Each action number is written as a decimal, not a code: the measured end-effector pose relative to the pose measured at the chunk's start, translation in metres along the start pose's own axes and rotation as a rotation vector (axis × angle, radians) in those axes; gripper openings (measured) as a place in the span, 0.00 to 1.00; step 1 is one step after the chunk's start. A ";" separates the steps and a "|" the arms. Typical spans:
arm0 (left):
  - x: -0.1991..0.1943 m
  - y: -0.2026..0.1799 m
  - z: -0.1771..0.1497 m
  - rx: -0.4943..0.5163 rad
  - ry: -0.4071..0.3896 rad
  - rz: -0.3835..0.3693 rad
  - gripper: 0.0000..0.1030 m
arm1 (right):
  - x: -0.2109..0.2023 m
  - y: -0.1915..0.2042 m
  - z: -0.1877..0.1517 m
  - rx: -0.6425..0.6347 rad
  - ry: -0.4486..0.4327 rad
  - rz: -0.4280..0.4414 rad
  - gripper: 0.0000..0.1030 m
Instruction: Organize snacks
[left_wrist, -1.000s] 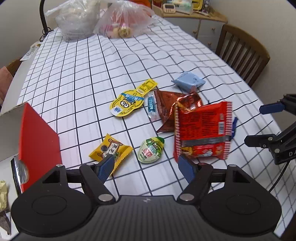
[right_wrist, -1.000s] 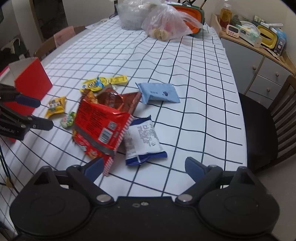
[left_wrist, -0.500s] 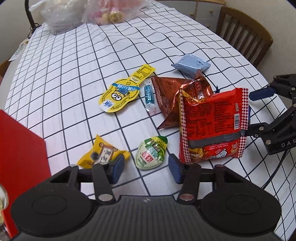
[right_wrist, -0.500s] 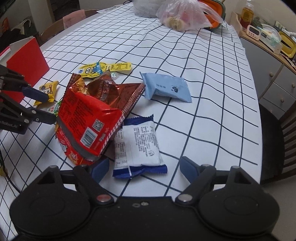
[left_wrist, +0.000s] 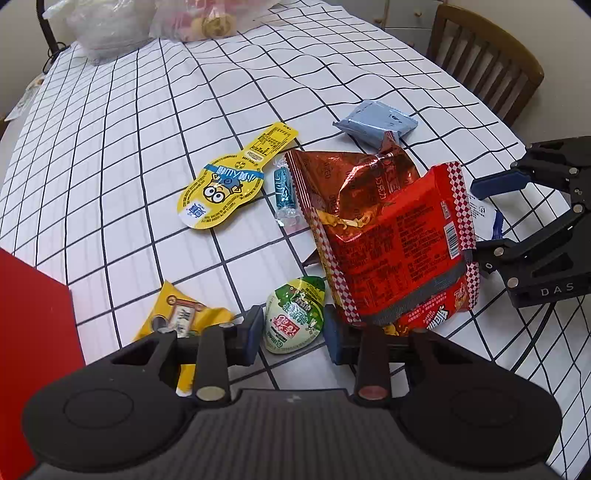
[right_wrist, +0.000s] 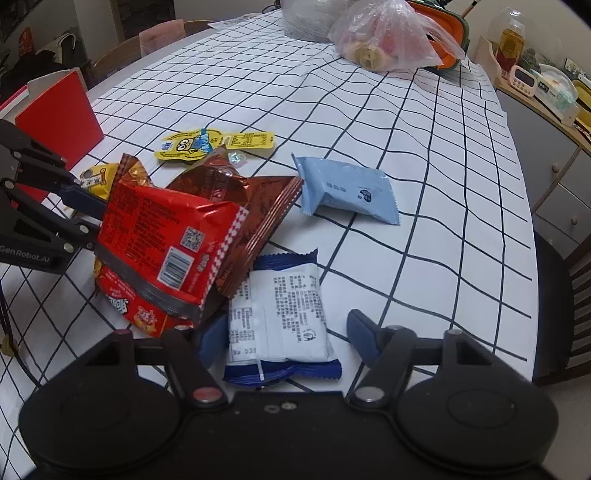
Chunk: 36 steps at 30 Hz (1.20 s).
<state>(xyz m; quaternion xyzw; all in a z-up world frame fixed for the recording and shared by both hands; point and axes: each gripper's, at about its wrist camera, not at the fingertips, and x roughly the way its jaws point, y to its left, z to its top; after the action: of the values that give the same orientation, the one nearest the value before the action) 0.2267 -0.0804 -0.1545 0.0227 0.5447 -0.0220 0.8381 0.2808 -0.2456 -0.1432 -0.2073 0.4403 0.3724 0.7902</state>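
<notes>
Nearest the left camera: the left gripper (left_wrist: 290, 334) points down at a green-and-white oval snack packet (left_wrist: 294, 316) lying on the checked tablecloth (left_wrist: 147, 147).
Left jaws: they have just been closing and now stand narrow on either side of the green packet, right at its edges; a firm pinch cannot be told.
Just left of it: a small yellow packet (left_wrist: 181, 319) partly under the left finger, with a red box (left_wrist: 33, 332) at the frame's edge beyond it.
Nearest the right camera: the right gripper (right_wrist: 286, 334) straddles a white snack packet with blue ends (right_wrist: 280, 317).
Right jaws: they have just been closing; the left pad is at the packet's edge, the right pad stands clear of it, so the fingers are apart.
Middle of the table: a large red snack bag (left_wrist: 402, 251) leans on a crumpled brown foil bag (left_wrist: 347, 181), between the two grippers.
Further out: a yellow cartoon-printed pouch (left_wrist: 225, 188), a small teal wrapped candy (left_wrist: 283, 188) beside it, and a pale blue packet (right_wrist: 347, 190) lying apart.
Far end: clear plastic bags (right_wrist: 388, 40) of food.
Right edge: a wooden chair (left_wrist: 484, 70).
</notes>
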 end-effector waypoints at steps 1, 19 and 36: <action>0.000 -0.001 -0.001 0.001 -0.003 0.003 0.31 | -0.001 0.000 0.000 -0.006 -0.003 0.003 0.56; -0.016 0.017 -0.017 -0.170 -0.020 -0.015 0.29 | -0.029 -0.008 -0.019 0.163 -0.035 -0.022 0.45; -0.069 0.018 -0.045 -0.243 -0.077 -0.062 0.29 | -0.094 0.021 -0.033 0.266 -0.096 -0.049 0.45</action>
<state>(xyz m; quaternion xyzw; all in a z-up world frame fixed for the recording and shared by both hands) 0.1592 -0.0583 -0.1092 -0.0967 0.5111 0.0176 0.8539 0.2155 -0.2918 -0.0809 -0.0932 0.4423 0.3009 0.8397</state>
